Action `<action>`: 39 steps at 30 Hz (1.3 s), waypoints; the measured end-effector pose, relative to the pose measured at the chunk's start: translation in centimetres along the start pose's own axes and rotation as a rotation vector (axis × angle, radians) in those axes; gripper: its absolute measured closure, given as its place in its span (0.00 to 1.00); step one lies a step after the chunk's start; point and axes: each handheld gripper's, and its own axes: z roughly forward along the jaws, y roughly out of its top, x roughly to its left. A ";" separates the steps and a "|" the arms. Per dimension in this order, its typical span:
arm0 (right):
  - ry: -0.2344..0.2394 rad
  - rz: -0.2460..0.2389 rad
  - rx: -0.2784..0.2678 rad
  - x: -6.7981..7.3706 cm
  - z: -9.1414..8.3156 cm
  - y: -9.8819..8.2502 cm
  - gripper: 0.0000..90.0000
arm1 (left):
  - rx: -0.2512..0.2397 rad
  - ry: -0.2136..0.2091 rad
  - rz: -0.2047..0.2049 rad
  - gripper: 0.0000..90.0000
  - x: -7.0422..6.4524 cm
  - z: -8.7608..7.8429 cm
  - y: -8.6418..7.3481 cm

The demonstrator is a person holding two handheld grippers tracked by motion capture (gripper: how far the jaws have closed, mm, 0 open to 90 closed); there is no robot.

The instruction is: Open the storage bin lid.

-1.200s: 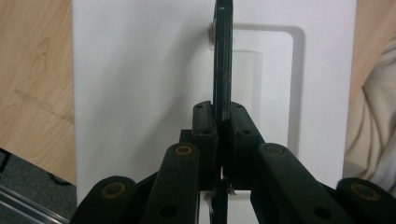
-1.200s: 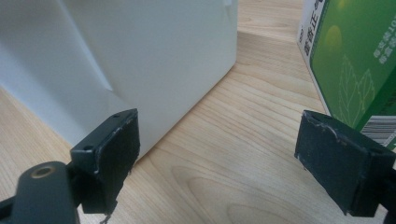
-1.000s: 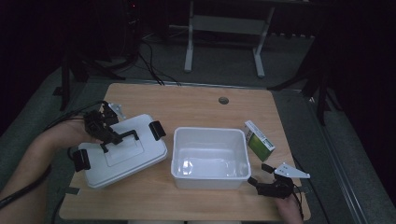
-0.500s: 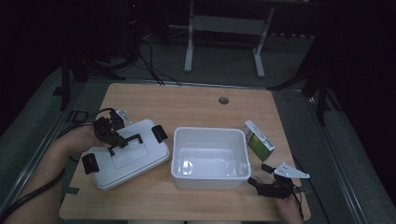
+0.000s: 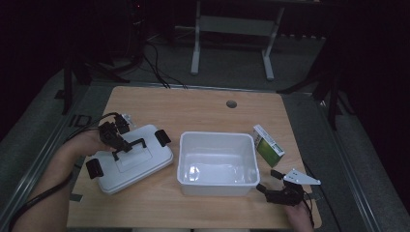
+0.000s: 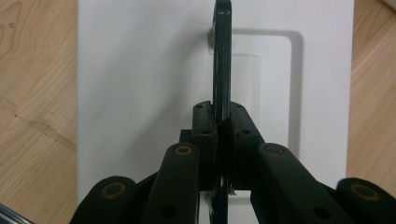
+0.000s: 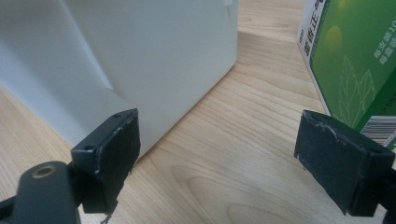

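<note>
White plastic bin (image 5: 217, 164) at mid-desk, open-topped, nothing inside but glare on its floor. White lid (image 5: 129, 158) flat on the wooden desk (image 5: 203, 108) to the left of the bin, just beside it, slightly skewed, black latch clips at two opposite ends and a thin black handle (image 5: 131, 145) standing up across its recessed centre.

Green-and-white carton (image 5: 267, 145) upright off the bin's right far corner, close to the wall, touching or not unclear. Round cable hole (image 5: 231, 104) in the desk farther back. Nothing between lid and bin.

Left tongs (image 5: 120, 143) over the lid, pinched tight on the handle, pads pressed to either side of the bar in the left gripper view (image 6: 221, 126). Right tongs (image 5: 269, 181) low at the near right corner of the bin, spread wide and gripping nothing; in the right gripper view (image 7: 233, 158) one pad right beside the bin wall, the other in front of the carton, bare wood between.
</note>
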 end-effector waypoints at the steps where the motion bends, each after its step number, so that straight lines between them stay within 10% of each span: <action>1: 0.000 0.000 0.000 0.0 0.0 0.0 0.15 | 0.005 -0.002 -0.005 0.93 0.0 0.1 0.0; 39: -0.008 -0.015 0.014 0.0 0.1 0.0 0.16 | -0.026 -0.028 -0.043 0.93 0.8 3.3 -0.7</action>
